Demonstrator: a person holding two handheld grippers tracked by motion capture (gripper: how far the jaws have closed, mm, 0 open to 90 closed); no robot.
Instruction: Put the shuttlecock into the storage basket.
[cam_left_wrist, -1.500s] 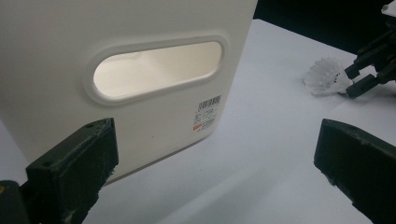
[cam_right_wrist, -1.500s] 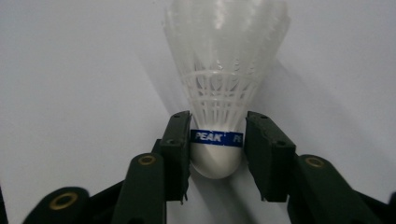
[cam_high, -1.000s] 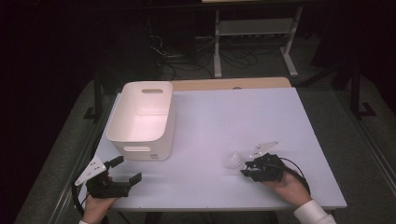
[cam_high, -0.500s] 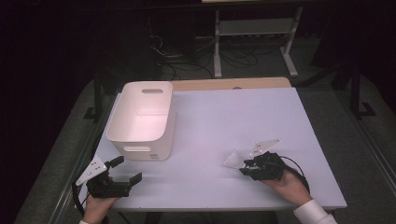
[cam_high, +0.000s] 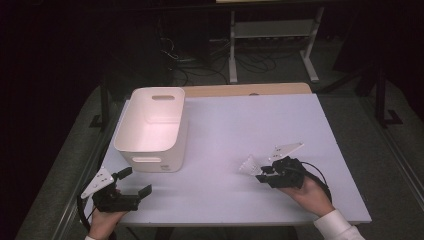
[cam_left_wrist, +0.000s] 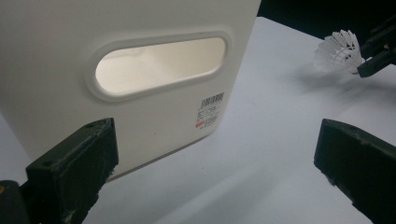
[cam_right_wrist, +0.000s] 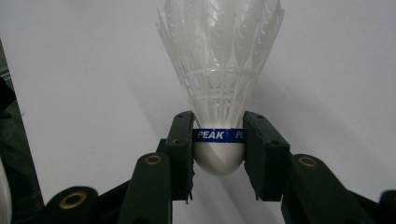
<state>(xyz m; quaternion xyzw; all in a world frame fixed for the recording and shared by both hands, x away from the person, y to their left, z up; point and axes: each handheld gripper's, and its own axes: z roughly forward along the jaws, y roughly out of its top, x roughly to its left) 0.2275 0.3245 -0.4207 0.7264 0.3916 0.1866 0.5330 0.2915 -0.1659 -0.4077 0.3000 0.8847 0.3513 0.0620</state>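
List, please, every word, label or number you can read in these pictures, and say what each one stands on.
"PEAK": white letters on the blue band around the cork base of the shuttlecock, held between the jaws of the right gripper; a second word begins at the band's right end but is cut off.
Sticker with a barcode, small print and a red mark on the white plastic bin: too small and blurred to read.

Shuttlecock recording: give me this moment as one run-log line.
right gripper: shut on shuttlecock, at its base | left gripper: open, facing white bin | bin: looks empty
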